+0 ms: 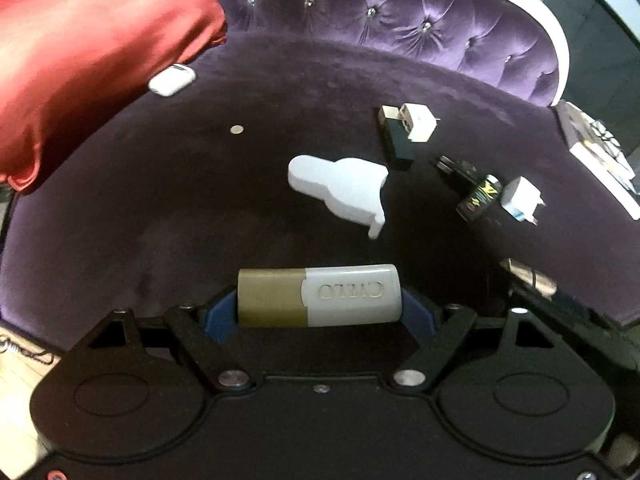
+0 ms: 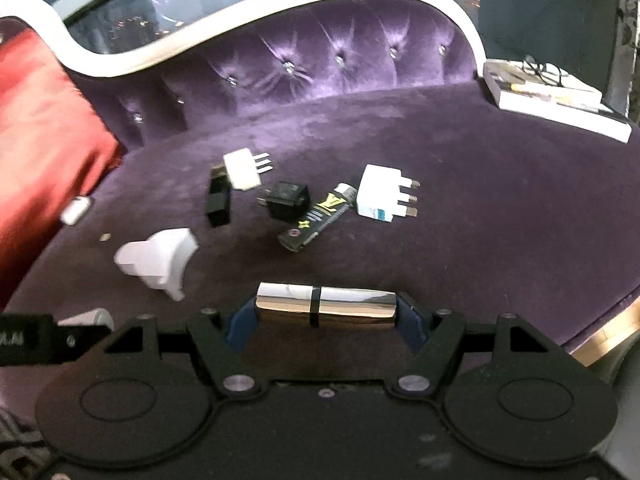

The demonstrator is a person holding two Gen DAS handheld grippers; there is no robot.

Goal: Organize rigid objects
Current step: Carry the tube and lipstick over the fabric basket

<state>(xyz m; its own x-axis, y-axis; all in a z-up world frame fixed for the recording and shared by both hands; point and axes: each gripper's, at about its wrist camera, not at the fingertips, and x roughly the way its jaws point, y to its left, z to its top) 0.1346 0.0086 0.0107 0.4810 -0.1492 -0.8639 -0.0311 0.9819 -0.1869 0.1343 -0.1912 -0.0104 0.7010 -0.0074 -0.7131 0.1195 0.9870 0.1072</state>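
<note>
My left gripper [image 1: 319, 307] is shut on a gold and white tube marked CIELO [image 1: 318, 296], held crosswise over the purple velvet seat [image 1: 120, 208]. My right gripper [image 2: 325, 316] is shut on a shiny silver tube [image 2: 326, 306] with a black band. On the seat lie a white angular plastic piece [image 1: 340, 190] [image 2: 158, 260], a white plug adapter [image 1: 418, 122] [image 2: 244, 170] against a black block [image 1: 396, 140] [image 2: 218, 202], a black plug [image 2: 286, 200], a black and yellow tube [image 2: 318, 218] [image 1: 480, 196] and a white three-pin plug [image 2: 382, 196] [image 1: 520, 198].
A red satin cushion [image 1: 80, 52] fills the left side, with a white earbud case [image 1: 172, 80] at its edge and a coin [image 1: 237, 129] nearby. Books with glasses [image 2: 548, 92] lie at the seat's right end. The tufted backrest [image 2: 320, 64] curves behind.
</note>
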